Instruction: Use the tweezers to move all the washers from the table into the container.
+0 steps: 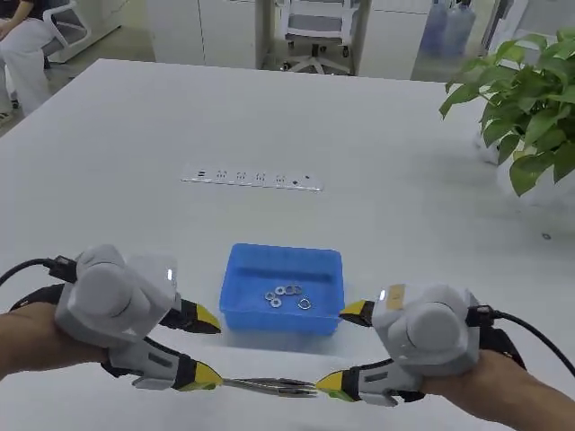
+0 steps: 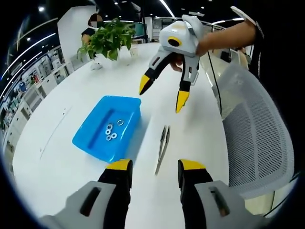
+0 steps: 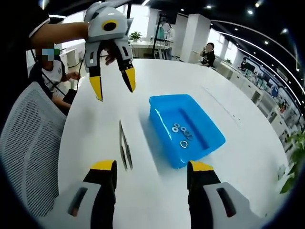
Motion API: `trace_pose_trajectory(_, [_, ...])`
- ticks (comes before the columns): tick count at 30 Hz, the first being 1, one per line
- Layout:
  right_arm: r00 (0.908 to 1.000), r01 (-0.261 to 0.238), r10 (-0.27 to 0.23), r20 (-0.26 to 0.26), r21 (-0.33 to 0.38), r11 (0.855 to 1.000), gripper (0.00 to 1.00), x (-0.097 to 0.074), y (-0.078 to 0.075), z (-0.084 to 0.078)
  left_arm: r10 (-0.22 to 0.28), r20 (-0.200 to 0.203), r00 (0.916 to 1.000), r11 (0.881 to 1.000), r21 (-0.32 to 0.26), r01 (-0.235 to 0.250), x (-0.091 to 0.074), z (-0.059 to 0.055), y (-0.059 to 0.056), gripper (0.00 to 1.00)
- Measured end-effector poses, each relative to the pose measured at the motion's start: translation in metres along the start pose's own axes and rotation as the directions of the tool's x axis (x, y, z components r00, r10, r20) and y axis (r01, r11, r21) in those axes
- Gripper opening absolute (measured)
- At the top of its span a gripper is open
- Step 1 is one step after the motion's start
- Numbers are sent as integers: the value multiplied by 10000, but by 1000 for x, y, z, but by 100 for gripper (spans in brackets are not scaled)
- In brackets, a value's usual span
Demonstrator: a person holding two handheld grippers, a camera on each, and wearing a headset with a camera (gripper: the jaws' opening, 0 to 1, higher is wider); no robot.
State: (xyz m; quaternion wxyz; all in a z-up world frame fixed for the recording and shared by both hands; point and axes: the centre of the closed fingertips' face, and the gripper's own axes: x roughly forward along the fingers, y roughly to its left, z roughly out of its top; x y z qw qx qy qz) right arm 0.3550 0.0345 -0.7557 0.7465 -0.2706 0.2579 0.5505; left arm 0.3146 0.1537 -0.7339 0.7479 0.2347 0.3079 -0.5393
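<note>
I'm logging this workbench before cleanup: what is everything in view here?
table: one, white, under everything
container: one, blue, mid-table
washers: about six, silver, inside container
tweezers: one, metal, on table near the person
power strip: one, white, beyond container
plant: one, green, far right
office chair: one, white, behind table
left tool: one, grey, yellow tips, open, left of tweezers
right tool: one, same colours, open, right of tweezers

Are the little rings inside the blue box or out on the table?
Inside: the washers lie clustered on the floor of the box, within its walls.
</note>
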Motion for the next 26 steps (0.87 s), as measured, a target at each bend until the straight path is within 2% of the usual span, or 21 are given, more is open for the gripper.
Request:
trace_pose_trajectory(2, [9997,185,-192,161,416,9990,68,-7,-4,-3,85,179,9998,9999,-120,-83,-4,2,1,48])
trace_pose_trajectory(6, [9984,437,-463,330,764,9961,76,-19,-9,-12,250,573,9980,9991,-343,-231,-11,9,3,60])
trace_pose_trajectory(12, [9962,464,-538,679,1062,9933,89,-29,-11,-13,753,1001,9921,9961,-533,-702,-18,17,12,81])
trace_pose_trajectory(16, [9939,427,-548,954,1246,9913,98,-32,-11,-8,900,900,9919,9954,-424,-864,-20,14,15,92])
trace_pose_trajectory(19, [9940,299,-420,1009,1178,9926,100,-33,-7,-7,855,872,9925,9960,-345,-827,-20,13,14,98])
trace_pose_trajectory(26, [9969,109,-200,759,1186,9929,100,-31,0,-14,586,799,9951,9978,-361,-558,-19,10,8,99])
